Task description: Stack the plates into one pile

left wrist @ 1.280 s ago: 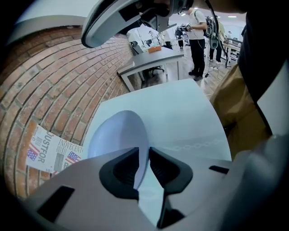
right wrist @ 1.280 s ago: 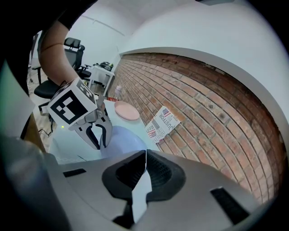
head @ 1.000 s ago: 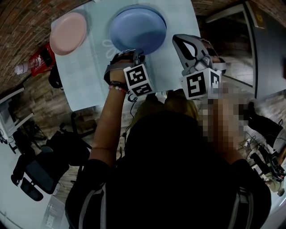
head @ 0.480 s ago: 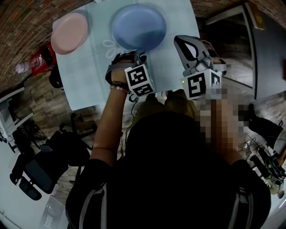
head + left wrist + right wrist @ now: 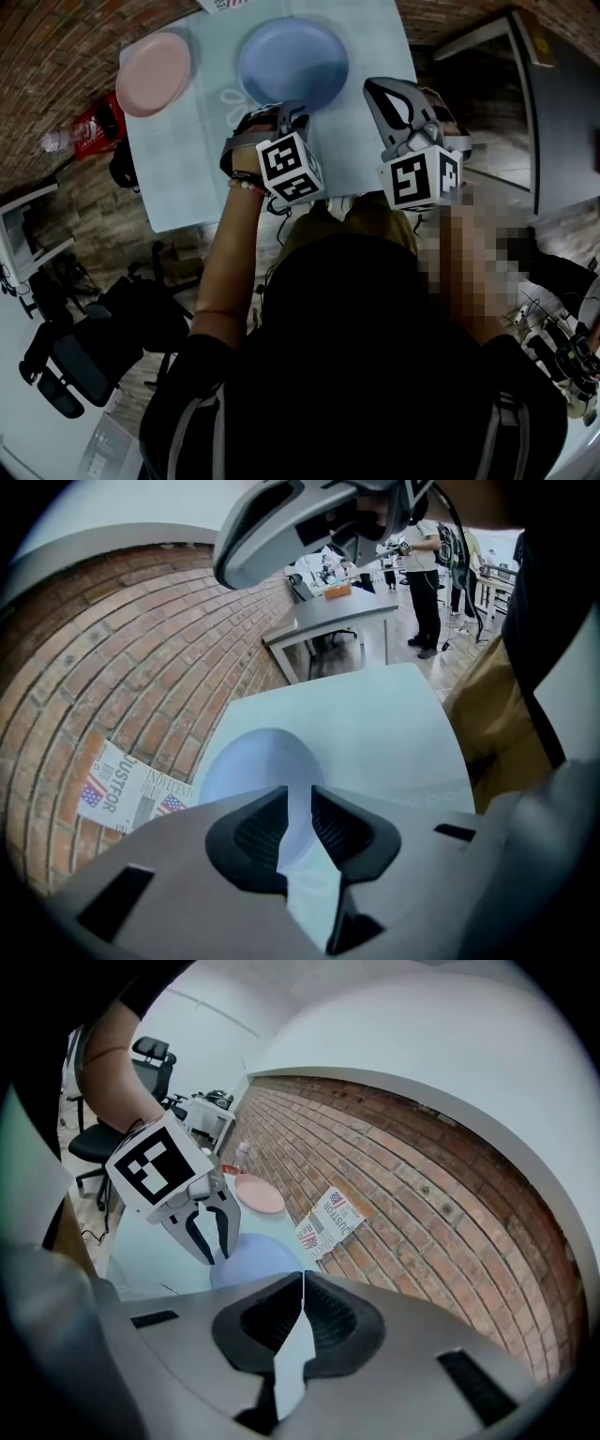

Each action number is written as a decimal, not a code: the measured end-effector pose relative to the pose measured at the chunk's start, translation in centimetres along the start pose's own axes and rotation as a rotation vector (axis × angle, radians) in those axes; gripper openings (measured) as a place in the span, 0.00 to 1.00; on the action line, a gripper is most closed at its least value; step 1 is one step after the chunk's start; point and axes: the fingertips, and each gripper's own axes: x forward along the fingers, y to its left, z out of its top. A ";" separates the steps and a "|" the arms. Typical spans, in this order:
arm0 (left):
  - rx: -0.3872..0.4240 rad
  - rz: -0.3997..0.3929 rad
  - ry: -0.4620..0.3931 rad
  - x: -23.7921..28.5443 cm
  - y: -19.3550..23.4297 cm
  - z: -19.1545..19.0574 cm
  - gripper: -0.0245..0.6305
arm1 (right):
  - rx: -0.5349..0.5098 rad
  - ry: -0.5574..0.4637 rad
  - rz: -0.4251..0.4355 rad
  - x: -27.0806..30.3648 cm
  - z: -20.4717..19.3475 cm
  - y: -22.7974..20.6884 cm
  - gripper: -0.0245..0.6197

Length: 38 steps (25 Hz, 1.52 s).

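Little change since the earlier frames. The view has drifted a touch and the left gripper (image 5: 279, 112) looks slightly more rolled. Both plates sit where they were.

- Blue plate (image 5: 292, 56): on the pale table (image 5: 187, 178), far side, just ahead of the left gripper. Pink plate (image 5: 155, 73): well apart, to its left.
- Left gripper: jaws a narrow gap apart, nothing pinched; the blue plate's near rim shows through the gap.
- Right gripper (image 5: 302, 1279): jaw tips together, empty, hanging above the table to the right.

Step in hand, as I judge it: take the blue plate by its near rim. One jaw should go under the lip and one over. Bite well in before lifting, carry it level, and set it centred on the pink plate.

Hard to tell:
- Whether a jaw already touches the rim.
- The near table edge is hidden by the person's head.
- The pink plate is out of the left gripper view.
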 end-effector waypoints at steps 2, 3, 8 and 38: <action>-0.012 0.036 -0.005 -1.2 1.2 0.6 0.18 | 0.001 -0.017 -0.011 -0.5 0.4 -0.7 0.10; -0.021 0.055 -0.009 -1.9 1.8 1.0 0.18 | -0.002 -0.026 -0.015 -0.8 0.6 -1.0 0.10; -0.090 0.160 -0.044 -5.6 4.5 3.6 0.18 | -0.008 -0.082 -0.042 -2.2 1.3 -2.8 0.10; -0.295 0.470 -0.276 -16.3 3.2 17.7 0.07 | -0.009 -0.327 -0.001 -10.1 -2.2 -6.0 0.10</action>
